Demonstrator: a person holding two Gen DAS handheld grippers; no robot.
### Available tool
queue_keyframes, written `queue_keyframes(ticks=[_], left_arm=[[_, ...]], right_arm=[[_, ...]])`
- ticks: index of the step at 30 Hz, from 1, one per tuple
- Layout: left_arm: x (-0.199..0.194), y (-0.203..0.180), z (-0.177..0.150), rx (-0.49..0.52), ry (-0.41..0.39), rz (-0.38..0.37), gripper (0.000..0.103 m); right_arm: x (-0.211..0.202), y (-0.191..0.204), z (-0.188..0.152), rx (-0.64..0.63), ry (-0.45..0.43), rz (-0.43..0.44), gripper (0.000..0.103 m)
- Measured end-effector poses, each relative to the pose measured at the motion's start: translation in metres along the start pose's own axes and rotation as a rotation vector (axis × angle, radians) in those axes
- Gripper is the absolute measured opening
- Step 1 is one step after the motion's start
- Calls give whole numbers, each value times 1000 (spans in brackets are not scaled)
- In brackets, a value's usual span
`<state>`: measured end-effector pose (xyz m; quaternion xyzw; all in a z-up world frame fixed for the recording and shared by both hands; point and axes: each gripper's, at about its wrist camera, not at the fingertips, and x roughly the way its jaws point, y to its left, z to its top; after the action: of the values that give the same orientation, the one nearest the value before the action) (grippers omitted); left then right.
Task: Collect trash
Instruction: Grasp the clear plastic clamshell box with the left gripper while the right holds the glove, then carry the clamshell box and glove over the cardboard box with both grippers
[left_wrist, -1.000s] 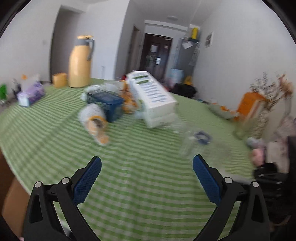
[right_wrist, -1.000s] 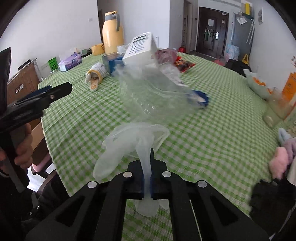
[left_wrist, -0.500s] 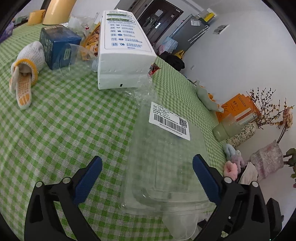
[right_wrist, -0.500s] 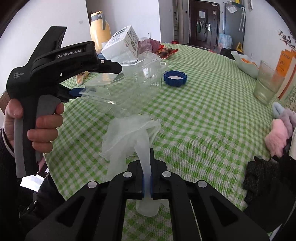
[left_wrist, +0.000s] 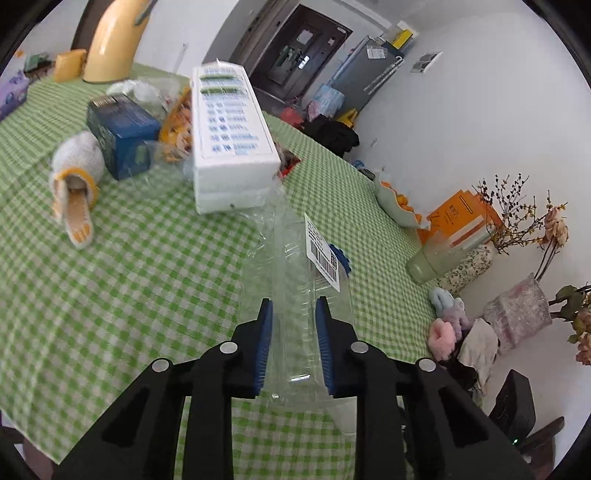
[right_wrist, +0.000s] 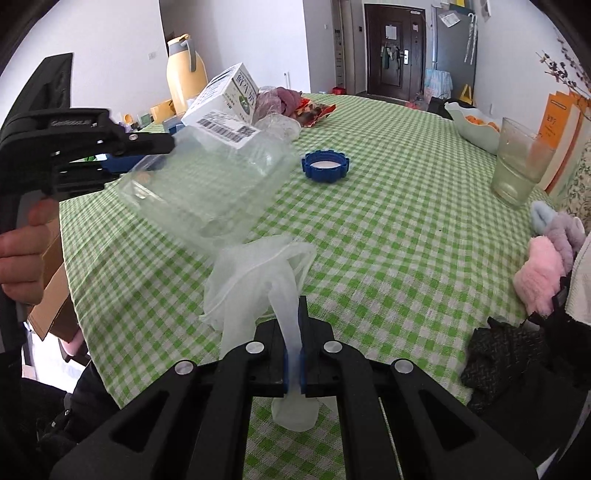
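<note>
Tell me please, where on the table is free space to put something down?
Bare checked cloth lies between the blue cap, the green cup and the fluffy toys. Around the white box and blue box it is crowded.

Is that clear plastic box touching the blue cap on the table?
Apart. The right wrist view shows the clear plastic box lifted, checked cloth visible between it and the blue cap.

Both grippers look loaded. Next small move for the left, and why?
Probably lift the clear container off the table and carry it toward wherever trash goes; no bin is in view. The left gripper has just been closing, and its pads now pinch the container's wall. The right gripper is shut on a glove, so it has no spare grip.
</note>
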<state>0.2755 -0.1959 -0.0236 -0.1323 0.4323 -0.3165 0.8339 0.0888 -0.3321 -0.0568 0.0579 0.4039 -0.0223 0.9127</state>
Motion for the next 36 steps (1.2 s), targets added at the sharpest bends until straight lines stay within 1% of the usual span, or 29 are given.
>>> queue_keyframes(ticks=[3, 7, 11, 15, 19, 23, 25, 30, 36], left_arm=[[-20, 3, 3, 27, -45, 47, 21], [-46, 10, 5, 56, -110, 90, 21], [-75, 17, 5, 101, -169, 137, 21], [-111, 36, 8, 88, -238, 181, 21], [-147, 63, 13, 55, -299, 255, 21], [-188, 102, 15, -5, -357, 343, 21], [-209, 124, 14, -35, -385, 386, 19], [-251, 170, 5, -107, -427, 484, 18], [-295, 217, -7, -185, -469, 570, 18]], right_arm=[[-4, -5, 5, 14, -20, -25, 4], [-12, -7, 21, 25, -72, -47, 3], [-17, 6, 43, -9, -120, -43, 3], [-12, 31, 67, -64, -147, -9, 3], [-2, 67, 87, -131, -162, 52, 3], [12, 113, 107, -207, -169, 126, 3], [21, 137, 118, -242, -169, 163, 3], [42, 198, 135, -314, -159, 253, 3], [66, 267, 150, -402, -138, 337, 3]])
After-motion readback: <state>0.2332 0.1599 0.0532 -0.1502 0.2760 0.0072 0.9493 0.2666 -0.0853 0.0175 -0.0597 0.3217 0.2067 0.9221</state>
